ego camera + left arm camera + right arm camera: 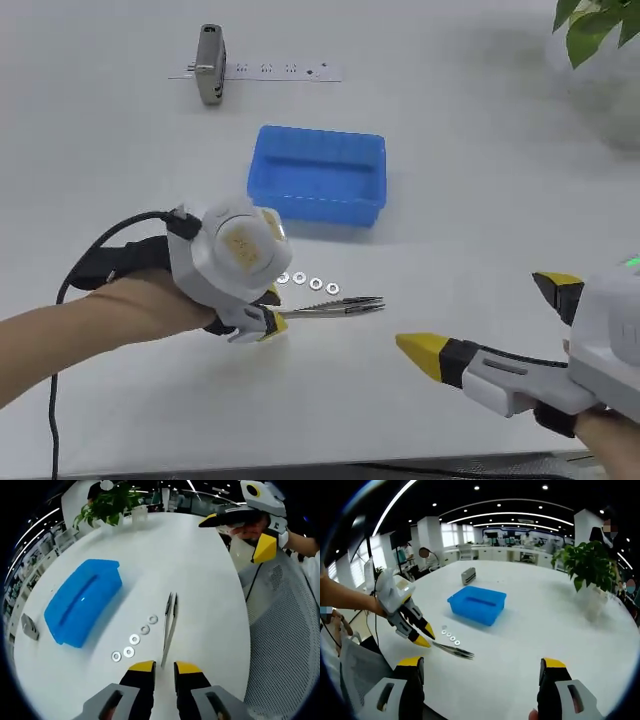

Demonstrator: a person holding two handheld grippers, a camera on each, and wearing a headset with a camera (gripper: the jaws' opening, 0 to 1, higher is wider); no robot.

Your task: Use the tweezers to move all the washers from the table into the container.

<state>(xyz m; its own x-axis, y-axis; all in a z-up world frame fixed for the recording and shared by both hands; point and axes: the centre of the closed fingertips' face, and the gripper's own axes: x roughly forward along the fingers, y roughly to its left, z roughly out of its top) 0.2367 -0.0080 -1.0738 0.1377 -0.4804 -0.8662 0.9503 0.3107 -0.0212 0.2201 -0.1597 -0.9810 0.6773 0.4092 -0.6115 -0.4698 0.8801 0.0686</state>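
Observation:
My left gripper (272, 318) (165, 667) is shut on the handle end of metal tweezers (335, 307) (170, 622), whose tips point right, low over the white table. Several small washers (308, 282) (134, 639) lie in a row on the table just beyond the tweezers. The blue plastic container (320, 172) (80, 605) stands behind them, and I see nothing in it. My right gripper (480, 315) (482, 666) is open wide to the right of the tweezers with nothing between its jaws. In its view the left gripper (421, 636), the tweezers (455, 651) and the washers (450, 637) sit left of centre.
A power strip (285, 70) with a grey adapter (210, 62) lies at the table's far side. A potted plant (598, 25) (587, 562) stands at the far right. The table's front edge (300, 468) runs close below both grippers.

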